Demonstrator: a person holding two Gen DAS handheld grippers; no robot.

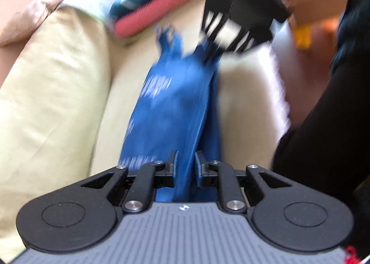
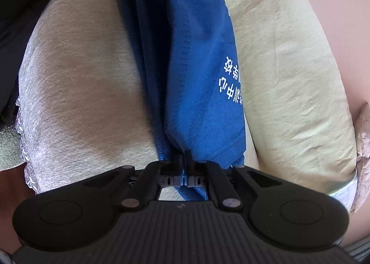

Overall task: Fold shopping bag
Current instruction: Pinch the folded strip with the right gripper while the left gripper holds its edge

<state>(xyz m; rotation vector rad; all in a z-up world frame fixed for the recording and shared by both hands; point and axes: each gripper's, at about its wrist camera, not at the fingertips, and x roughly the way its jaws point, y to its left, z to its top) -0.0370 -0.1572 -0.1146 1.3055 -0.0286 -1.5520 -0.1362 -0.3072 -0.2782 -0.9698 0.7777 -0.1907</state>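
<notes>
A blue non-woven shopping bag with white print lies in a long narrow strip on a beige seat. The left wrist view is blurred. My left gripper has its jaws a little apart, and the bag's near end runs through the gap without the pads visibly pressing it. At the far end, my right gripper comes down onto the bag from the upper right. In the right wrist view the right gripper is shut on a bunched end of the bag.
A pale yellow-green cushion lies beside the bag. A folded pink and teal striped cloth sits beyond the bag's far end. A person's dark sleeve fills the right side. A crinkled clear edge borders the seat.
</notes>
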